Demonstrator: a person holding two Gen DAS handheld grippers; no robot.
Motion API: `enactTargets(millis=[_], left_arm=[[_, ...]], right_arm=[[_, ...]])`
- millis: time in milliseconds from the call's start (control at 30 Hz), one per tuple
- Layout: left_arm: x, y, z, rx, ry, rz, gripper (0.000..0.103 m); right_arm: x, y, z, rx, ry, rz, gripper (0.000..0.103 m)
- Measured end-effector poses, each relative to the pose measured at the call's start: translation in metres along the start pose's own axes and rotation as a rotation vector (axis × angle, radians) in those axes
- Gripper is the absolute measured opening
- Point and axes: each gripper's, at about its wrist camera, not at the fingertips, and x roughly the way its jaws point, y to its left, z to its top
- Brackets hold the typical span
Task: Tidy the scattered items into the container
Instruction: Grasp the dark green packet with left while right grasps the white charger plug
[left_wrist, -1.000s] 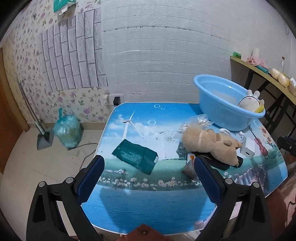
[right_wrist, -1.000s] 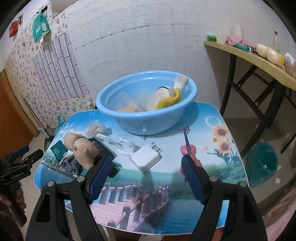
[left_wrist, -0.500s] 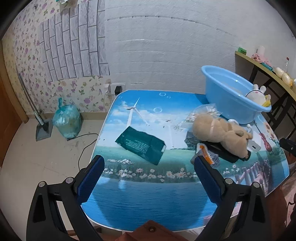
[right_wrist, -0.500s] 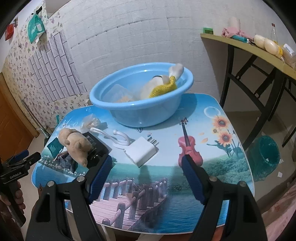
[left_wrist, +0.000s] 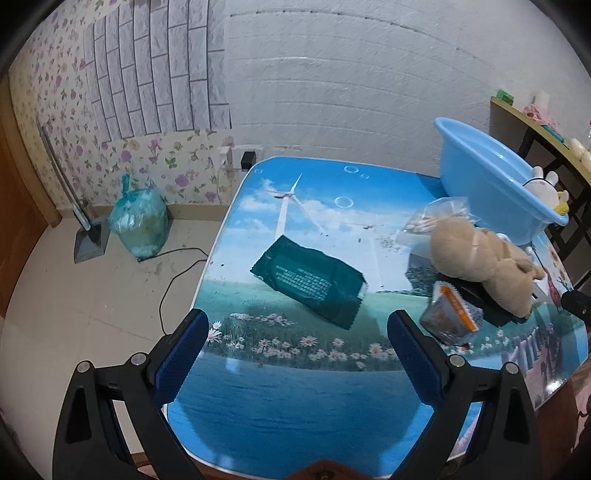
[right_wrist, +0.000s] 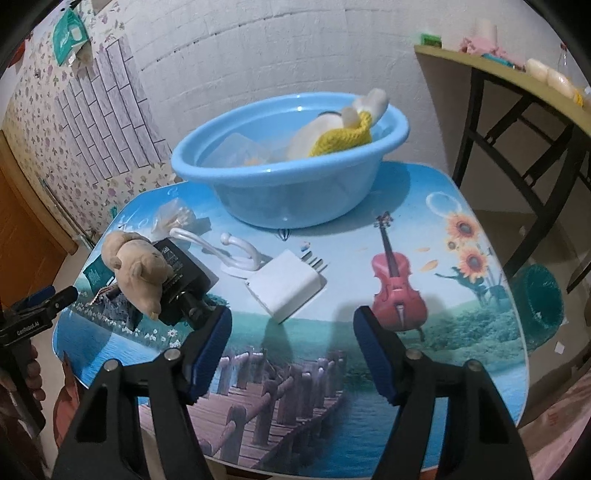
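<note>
A dark green pouch (left_wrist: 309, 280) lies flat mid-table, just beyond my open left gripper (left_wrist: 297, 332). To its right sit an orange snack packet (left_wrist: 448, 314), a tan plush toy (left_wrist: 480, 260) on a black box (right_wrist: 183, 273), and a clear bag (left_wrist: 432, 221). The blue basin (right_wrist: 291, 162) at the back holds a white plush with a yellow scarf (right_wrist: 341, 131). A white charger (right_wrist: 288, 286) and a white hook (right_wrist: 236, 253) lie ahead of my right gripper (right_wrist: 291, 332), whose jaws are closing with nothing between them.
The picture-printed table (left_wrist: 303, 398) ends near both grippers. A green rubbish bag (left_wrist: 138, 225) and dustpan (left_wrist: 88, 240) stand on the floor at left. A side table (right_wrist: 517, 85) and a green bin (right_wrist: 543, 299) are to the right.
Both grippers have dropped and come closer to the table, so the items look larger. The right gripper's jaws have narrowed a little. No item has shifted.
</note>
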Motion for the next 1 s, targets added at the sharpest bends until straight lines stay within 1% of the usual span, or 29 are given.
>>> enactTargets(millis=[433, 567, 633, 700, 867, 1000], left_arm=[[0.035, 0.008, 0.01, 0.027, 0.047, 0.013, 0.098], [0.045, 0.009, 0.013, 0.042, 0.067, 0.017, 0.098], [0.05, 0.009, 0.014, 0.049, 0.082, 0.013, 0.098], [0.053, 0.009, 0.015, 0.048, 0.083, 0.0, 0.099], [0.059, 0.009, 0.02, 0.057, 0.084, -0.012, 0.102], [0.061, 0.006, 0.023, 0.069, 0.082, -0.031, 0.102]], right_arm=[[0.034, 0.002, 0.006, 0.005, 0.073, -0.018, 0.069], [0.039, 0.009, 0.009, -0.043, 0.074, -0.014, 0.069], [0.042, 0.014, 0.01, -0.084, 0.072, -0.015, 0.069], [0.045, 0.016, 0.012, -0.098, 0.078, -0.021, 0.069], [0.055, 0.009, 0.016, -0.068, 0.097, -0.025, 0.07], [0.058, 0.011, 0.018, -0.084, 0.096, -0.038, 0.07]])
